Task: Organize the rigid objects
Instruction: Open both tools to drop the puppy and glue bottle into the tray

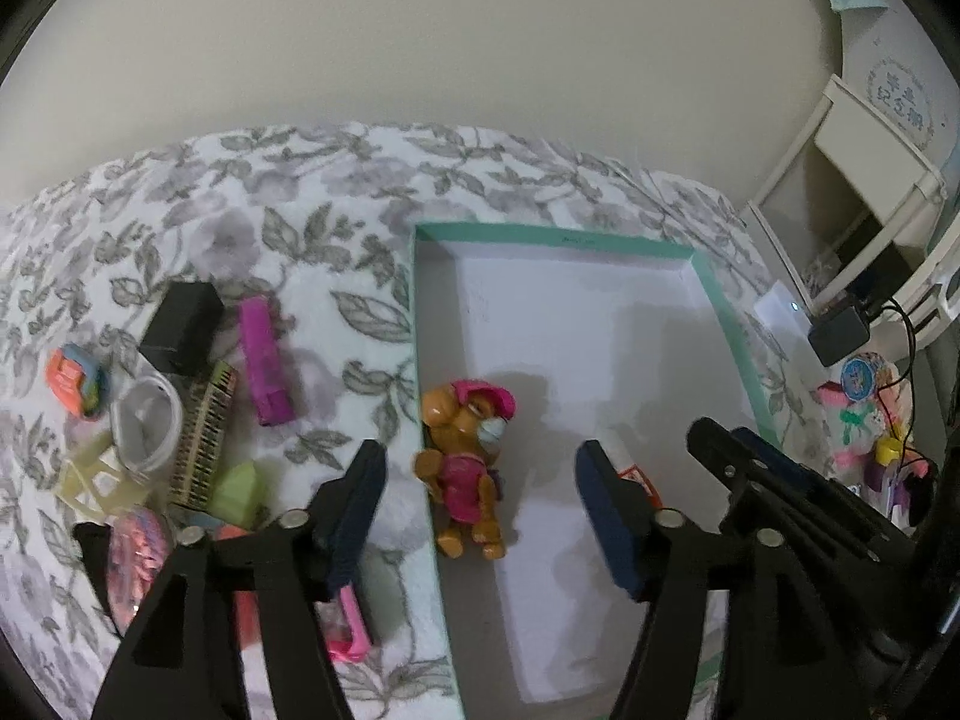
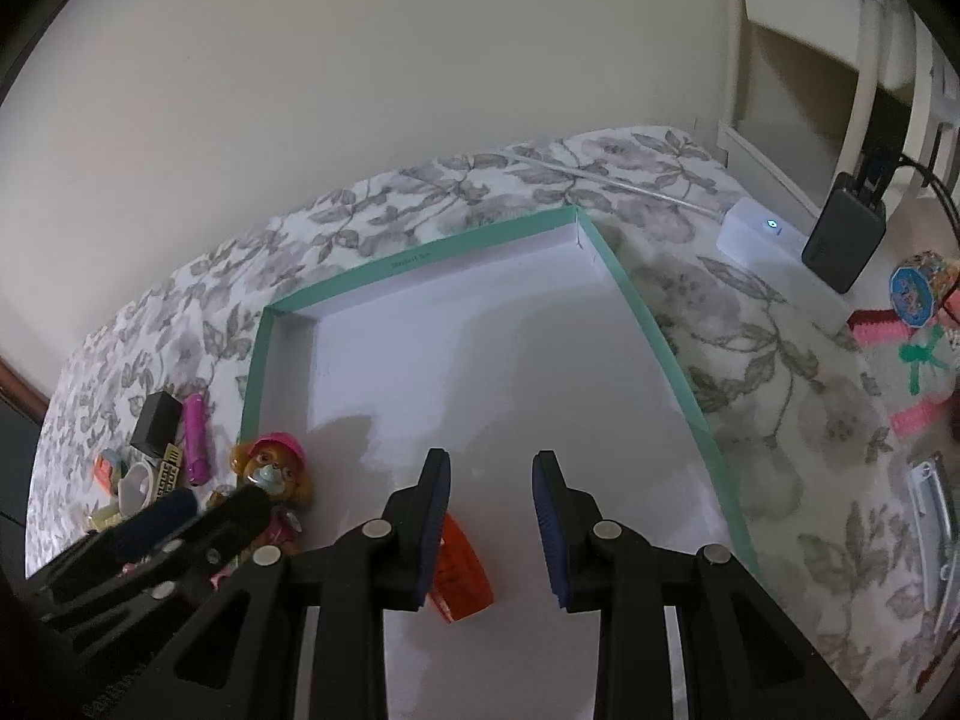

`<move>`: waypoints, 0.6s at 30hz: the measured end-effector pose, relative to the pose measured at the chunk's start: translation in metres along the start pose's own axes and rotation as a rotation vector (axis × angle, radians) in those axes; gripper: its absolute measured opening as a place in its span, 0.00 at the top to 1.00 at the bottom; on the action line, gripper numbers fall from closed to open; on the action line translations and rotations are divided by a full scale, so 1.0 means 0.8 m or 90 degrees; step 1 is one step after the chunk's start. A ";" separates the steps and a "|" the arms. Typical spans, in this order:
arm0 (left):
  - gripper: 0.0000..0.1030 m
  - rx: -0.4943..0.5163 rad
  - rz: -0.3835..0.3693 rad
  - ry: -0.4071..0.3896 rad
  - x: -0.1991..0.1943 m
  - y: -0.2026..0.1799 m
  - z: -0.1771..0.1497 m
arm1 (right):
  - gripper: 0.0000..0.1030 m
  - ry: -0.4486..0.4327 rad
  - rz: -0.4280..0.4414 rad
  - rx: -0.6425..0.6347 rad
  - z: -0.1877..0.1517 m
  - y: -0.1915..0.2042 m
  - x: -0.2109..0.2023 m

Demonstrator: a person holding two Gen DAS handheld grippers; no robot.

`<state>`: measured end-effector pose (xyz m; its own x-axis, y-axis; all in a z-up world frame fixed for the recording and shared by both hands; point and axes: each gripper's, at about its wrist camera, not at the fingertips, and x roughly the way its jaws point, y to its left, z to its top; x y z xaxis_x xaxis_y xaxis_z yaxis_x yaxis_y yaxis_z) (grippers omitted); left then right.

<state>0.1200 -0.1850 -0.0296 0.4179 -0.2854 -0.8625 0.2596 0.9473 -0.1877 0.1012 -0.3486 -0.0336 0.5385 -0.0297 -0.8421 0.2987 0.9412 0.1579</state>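
Observation:
A shallow teal-rimmed white box (image 1: 735, 330) (image 2: 654, 330) lies on the floral cloth. A brown dog figure in pink cap and clothes (image 1: 465, 462) (image 2: 273, 471) lies inside against the box's left wall. An orange-red flat item (image 2: 459, 570) (image 1: 639, 477) lies on the box floor. My left gripper (image 1: 477, 510) is open and empty, straddling the dog figure from just above. My right gripper (image 2: 492, 516) is open and empty over the box floor, next to the orange item. It also shows in the left wrist view (image 1: 744, 456).
Left of the box lies a pile of small items: black block (image 1: 180, 327), magenta tube (image 1: 264, 360), comb-like keyboard piece (image 1: 204, 444), white ring (image 1: 147, 420), orange toy (image 1: 75, 381), pink item (image 1: 348, 624). At right are a white charger (image 2: 759, 234), black adapter (image 2: 843, 240) and pink toys (image 2: 912, 324).

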 end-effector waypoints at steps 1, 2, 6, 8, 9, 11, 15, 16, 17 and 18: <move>0.22 -0.003 0.003 -0.005 -0.002 0.002 0.001 | 0.70 0.001 -0.006 -0.003 0.001 0.001 -0.001; 0.22 -0.007 0.006 -0.009 -0.004 0.005 0.003 | 0.70 0.001 -0.009 -0.004 0.002 0.002 -0.002; 0.21 -0.037 0.021 -0.012 -0.008 0.024 0.008 | 0.65 0.004 -0.019 -0.005 0.004 0.003 -0.006; 0.21 -0.050 0.024 -0.014 -0.009 0.032 0.009 | 0.50 0.001 -0.025 -0.005 0.005 0.003 -0.007; 0.21 -0.059 0.027 -0.015 -0.009 0.038 0.010 | 0.47 -0.002 -0.028 -0.005 0.005 0.003 -0.009; 0.19 -0.069 0.029 -0.016 -0.010 0.044 0.011 | 0.41 -0.004 -0.029 -0.008 0.006 0.004 -0.010; 0.15 -0.090 0.031 -0.016 -0.012 0.057 0.012 | 0.32 -0.012 -0.032 -0.022 0.006 0.009 -0.013; 0.15 -0.095 0.032 -0.016 -0.013 0.060 0.013 | 0.31 -0.013 -0.034 -0.026 0.006 0.010 -0.013; 0.15 -0.098 0.034 -0.015 -0.013 0.062 0.013 | 0.30 -0.012 -0.035 -0.029 0.006 0.011 -0.013; 0.15 -0.101 0.036 -0.015 -0.014 0.065 0.014 | 0.29 -0.012 -0.036 -0.033 0.006 0.013 -0.012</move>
<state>0.1388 -0.1341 -0.0247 0.4483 -0.2325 -0.8631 0.0954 0.9725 -0.2124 0.1027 -0.3406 -0.0211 0.5369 -0.0895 -0.8389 0.2888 0.9538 0.0830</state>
